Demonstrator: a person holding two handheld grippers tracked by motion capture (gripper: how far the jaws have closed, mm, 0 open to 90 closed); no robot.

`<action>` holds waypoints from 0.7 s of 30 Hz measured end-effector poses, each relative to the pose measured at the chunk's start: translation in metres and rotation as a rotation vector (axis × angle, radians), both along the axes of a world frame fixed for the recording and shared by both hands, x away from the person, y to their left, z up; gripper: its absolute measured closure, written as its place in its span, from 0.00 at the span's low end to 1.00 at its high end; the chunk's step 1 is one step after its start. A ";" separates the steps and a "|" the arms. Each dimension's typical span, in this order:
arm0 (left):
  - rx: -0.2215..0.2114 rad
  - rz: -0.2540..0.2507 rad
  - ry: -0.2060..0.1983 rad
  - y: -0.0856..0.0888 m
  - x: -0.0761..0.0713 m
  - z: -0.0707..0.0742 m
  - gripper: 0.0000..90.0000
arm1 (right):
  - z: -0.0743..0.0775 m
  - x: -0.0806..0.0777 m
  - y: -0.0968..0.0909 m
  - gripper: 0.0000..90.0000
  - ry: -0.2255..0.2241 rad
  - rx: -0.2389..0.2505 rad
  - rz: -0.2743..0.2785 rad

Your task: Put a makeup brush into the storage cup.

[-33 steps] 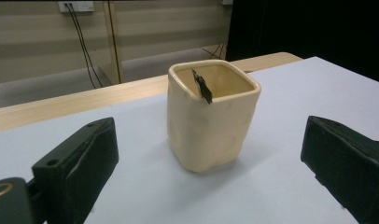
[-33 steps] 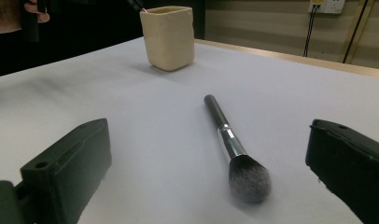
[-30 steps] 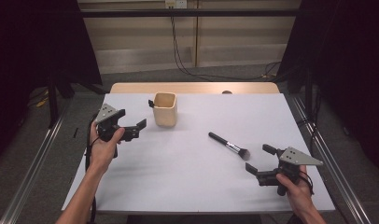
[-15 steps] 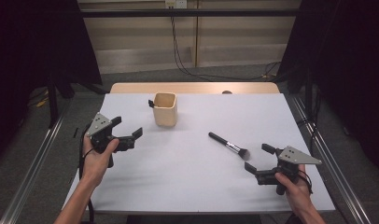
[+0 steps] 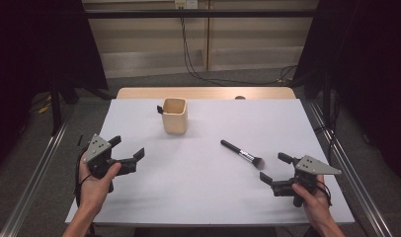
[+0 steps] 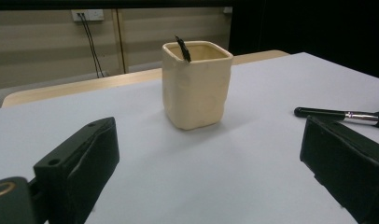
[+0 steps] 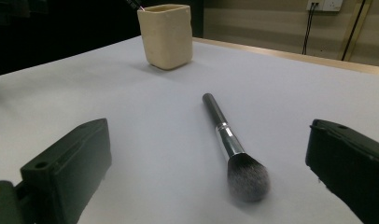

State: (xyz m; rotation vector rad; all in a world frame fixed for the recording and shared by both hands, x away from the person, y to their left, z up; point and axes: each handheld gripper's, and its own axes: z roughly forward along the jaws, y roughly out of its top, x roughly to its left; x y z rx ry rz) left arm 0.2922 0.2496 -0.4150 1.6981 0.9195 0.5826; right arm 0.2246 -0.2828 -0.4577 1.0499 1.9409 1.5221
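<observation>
Two grippers sitting wide open, gripping nothing. Left gripper (image 5: 128, 150) hovering at table's (image 5: 203, 197) left edge; squarish matte cream cup (image 5: 175, 115) standing far centre; glossy black-handled brush (image 5: 242, 154), fluffy head, lying flat just ahead of right gripper (image 5: 275, 168).

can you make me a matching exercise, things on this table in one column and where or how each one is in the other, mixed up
Things:
1. cup
2. makeup brush
3. left tongs
4. right tongs

Places or states:
a. lying flat on the white table
b. open, near the brush's bristles
c. standing upright toward the far edge
d. open, at the near left, pointing toward the cup

Pairs: 1-c, 2-a, 3-d, 4-b
</observation>
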 end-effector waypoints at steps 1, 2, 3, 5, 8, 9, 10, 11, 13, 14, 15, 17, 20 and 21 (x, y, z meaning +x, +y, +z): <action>-0.002 0.005 -0.003 0.002 -0.002 -0.001 0.05 | 0.000 -0.001 -0.001 0.00 0.001 0.001 -0.001; -0.002 0.006 -0.002 0.003 -0.004 -0.002 0.05 | 0.001 -0.001 -0.001 0.00 -0.004 0.003 -0.003; 0.000 0.009 0.002 0.004 -0.006 -0.002 0.05 | 0.001 -0.002 -0.001 0.00 -0.008 0.003 -0.003; -0.006 0.015 0.002 0.002 -0.013 -0.001 0.05 | 0.001 -0.003 -0.001 0.00 -0.003 0.002 -0.003; 0.015 0.001 0.000 -0.002 -0.025 -0.003 0.05 | 0.001 -0.004 -0.001 0.00 -0.001 0.000 -0.003; 0.019 -0.005 0.000 -0.003 -0.028 -0.004 0.05 | 0.001 -0.004 -0.002 0.00 -0.003 0.000 -0.006; 0.023 -0.006 -0.004 -0.004 -0.032 -0.005 0.05 | 0.001 -0.004 -0.002 0.00 -0.003 0.000 -0.007; 0.026 -0.005 -0.002 -0.003 -0.034 -0.006 0.05 | 0.001 -0.005 -0.002 0.00 -0.003 -0.001 -0.007; 0.020 0.002 -0.001 0.000 -0.038 -0.008 0.05 | 0.002 -0.006 -0.002 0.00 -0.004 -0.001 -0.007; 0.017 0.006 0.002 0.002 -0.039 -0.010 0.05 | 0.002 -0.006 -0.002 0.00 -0.003 -0.002 -0.007; 0.023 0.011 0.011 0.005 -0.040 -0.013 0.05 | 0.002 -0.006 -0.002 0.00 -0.001 0.000 -0.008; 0.027 0.016 0.022 0.008 -0.042 -0.017 0.04 | 0.002 -0.007 -0.002 0.00 -0.003 0.003 -0.008; 0.044 0.019 0.031 0.012 -0.047 -0.023 0.04 | 0.002 -0.007 -0.003 0.00 0.001 0.010 -0.013; 0.045 0.020 0.033 0.013 -0.049 -0.023 0.04 | 0.002 -0.007 -0.003 0.00 0.003 0.010 -0.017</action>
